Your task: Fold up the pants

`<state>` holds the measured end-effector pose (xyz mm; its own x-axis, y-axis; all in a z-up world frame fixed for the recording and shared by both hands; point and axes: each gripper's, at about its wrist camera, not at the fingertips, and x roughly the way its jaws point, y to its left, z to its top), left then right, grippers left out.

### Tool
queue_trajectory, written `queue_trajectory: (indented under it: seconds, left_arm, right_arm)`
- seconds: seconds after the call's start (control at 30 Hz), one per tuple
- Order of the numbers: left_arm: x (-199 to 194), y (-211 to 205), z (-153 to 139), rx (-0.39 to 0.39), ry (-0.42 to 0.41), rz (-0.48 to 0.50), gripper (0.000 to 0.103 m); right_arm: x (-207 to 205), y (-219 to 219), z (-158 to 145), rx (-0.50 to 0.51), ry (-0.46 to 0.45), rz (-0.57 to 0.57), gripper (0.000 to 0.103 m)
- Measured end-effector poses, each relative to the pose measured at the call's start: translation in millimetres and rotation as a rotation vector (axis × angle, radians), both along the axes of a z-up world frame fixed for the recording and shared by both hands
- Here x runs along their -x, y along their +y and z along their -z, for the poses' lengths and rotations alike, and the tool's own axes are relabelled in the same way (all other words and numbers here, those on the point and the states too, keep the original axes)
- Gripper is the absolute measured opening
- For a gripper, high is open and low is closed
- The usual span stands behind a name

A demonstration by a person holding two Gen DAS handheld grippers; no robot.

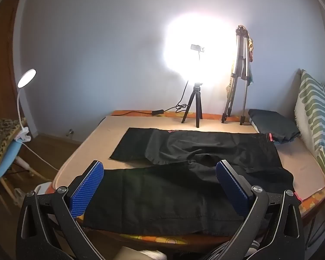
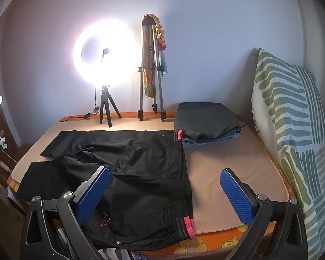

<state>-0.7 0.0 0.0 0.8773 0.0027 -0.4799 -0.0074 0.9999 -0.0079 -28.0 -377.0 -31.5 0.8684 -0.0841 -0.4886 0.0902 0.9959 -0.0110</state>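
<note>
While level above pants [image 1: 184, 173], 2 gaping grippers, seemingly.

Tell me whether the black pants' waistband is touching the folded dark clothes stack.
Cannot tell. In the right wrist view the pants waistband corner meets the folded stack in the image, but overlap may be depth.

Bare peach mattress [image 2: 227, 169] open right of the waistband.
Blocked behind by black ring-light tripod [image 2: 106, 106], tall silver tripod [image 2: 150, 73], folded dark clothes stack [image 2: 205, 121]; hemmed rightward by striped green-and-white cushion [image 2: 292, 119].
</note>
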Motion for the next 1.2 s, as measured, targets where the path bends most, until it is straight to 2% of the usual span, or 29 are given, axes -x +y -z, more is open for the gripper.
queue_trajectory:
  seconds: [0.4, 1.2]
  left_arm:
    - [-4, -2, -3, 0.001, 0.022, 0.014, 0.103]
    - [-4, 0, 1, 0.010, 0.023, 0.017, 0.103]
  right_arm:
    - [-2, 12, 5, 0.012, 0.005, 0.018, 0.103]
    - [-1, 3, 0, -0.007, -0.007, 0.031, 0.103]
